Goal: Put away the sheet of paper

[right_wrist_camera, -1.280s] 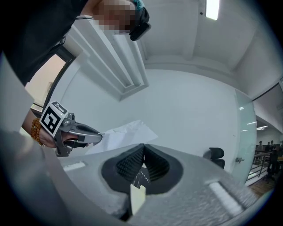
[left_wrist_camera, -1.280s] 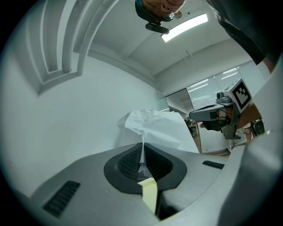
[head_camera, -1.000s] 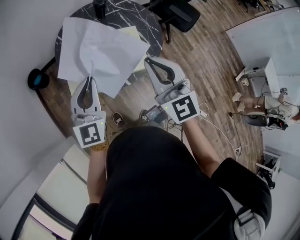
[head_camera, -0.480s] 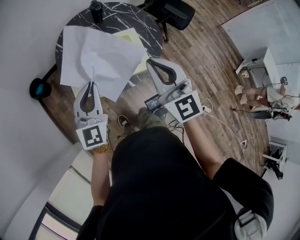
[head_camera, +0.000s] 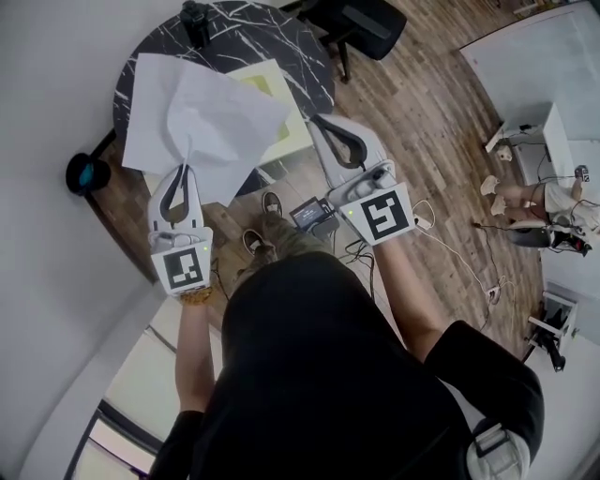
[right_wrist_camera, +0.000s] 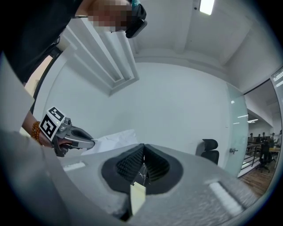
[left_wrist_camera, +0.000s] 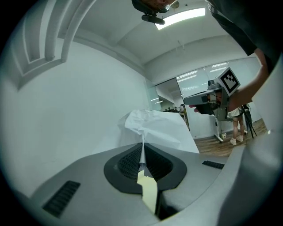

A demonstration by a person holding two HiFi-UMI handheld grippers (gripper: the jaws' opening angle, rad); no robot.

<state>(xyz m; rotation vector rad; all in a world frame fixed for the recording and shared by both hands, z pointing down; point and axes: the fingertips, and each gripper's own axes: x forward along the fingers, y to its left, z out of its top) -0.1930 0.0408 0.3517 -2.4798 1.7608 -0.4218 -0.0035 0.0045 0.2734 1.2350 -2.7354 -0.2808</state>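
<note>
A crumpled white sheet of paper (head_camera: 202, 117) hangs over the near edge of the round black marble table (head_camera: 234, 37). My left gripper (head_camera: 186, 167) is shut on its near edge, and in the left gripper view the paper (left_wrist_camera: 154, 128) rises out of the closed left gripper (left_wrist_camera: 142, 145). My right gripper (head_camera: 322, 120) is to the right of the sheet, apart from it, shut on nothing. The right gripper view shows the right gripper (right_wrist_camera: 143, 146) with its jaws together, the left gripper (right_wrist_camera: 70, 134) and the paper (right_wrist_camera: 115, 139) off to its left.
A pale yellow sheet (head_camera: 272, 94) lies on the table beside the paper, and a dark bottle (head_camera: 197, 14) stands at the far edge. A black office chair (head_camera: 361, 19) is behind the table. Cables and a small device (head_camera: 309, 214) lie on the wood floor. A white wall runs along the left.
The person has stepped toward the table, and both grippers came along. The right gripper has shifted right in the head view. The left gripper keeps its pinch on the paper.
</note>
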